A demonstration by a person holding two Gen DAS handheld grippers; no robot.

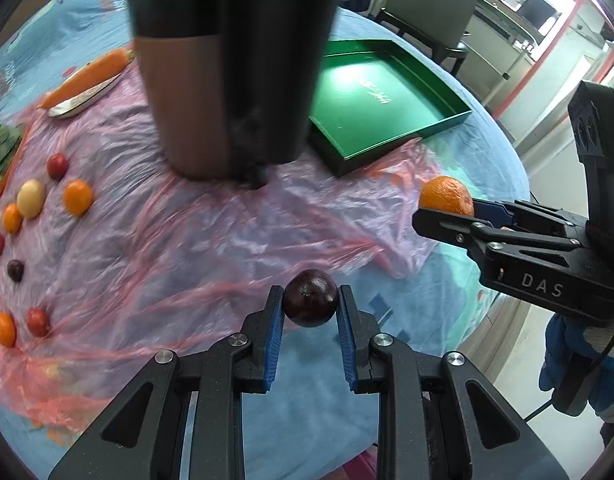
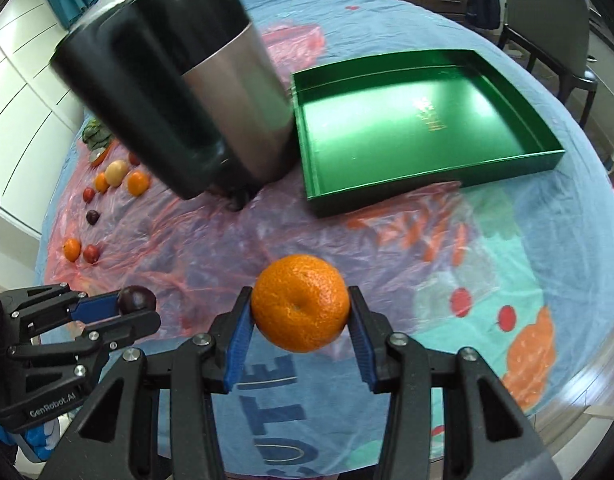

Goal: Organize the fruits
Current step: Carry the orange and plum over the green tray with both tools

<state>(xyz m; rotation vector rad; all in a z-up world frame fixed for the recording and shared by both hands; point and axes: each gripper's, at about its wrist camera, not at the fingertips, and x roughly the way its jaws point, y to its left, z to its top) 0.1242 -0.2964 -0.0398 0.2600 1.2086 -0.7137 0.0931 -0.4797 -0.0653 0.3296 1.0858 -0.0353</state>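
My left gripper [image 1: 311,300] is shut on a dark purple plum [image 1: 310,298] and holds it above the table's near edge; it also shows at the left of the right wrist view [image 2: 137,302]. My right gripper [image 2: 301,304] is shut on an orange [image 2: 301,302], seen at the right of the left wrist view [image 1: 446,195]. A green tray [image 2: 427,176] lies empty at the back right. Several loose fruits lie at the left on pink plastic: oranges [image 1: 78,197], red plums [image 1: 57,165], a pale yellow fruit [image 1: 31,198].
A tall black and steel canister [image 2: 211,92] stands in the middle, just left of the tray. A carrot [image 1: 91,76] on a plate and leafy greens [image 1: 1,148] are at the far left. A chair [image 1: 431,4] stands behind the round table.
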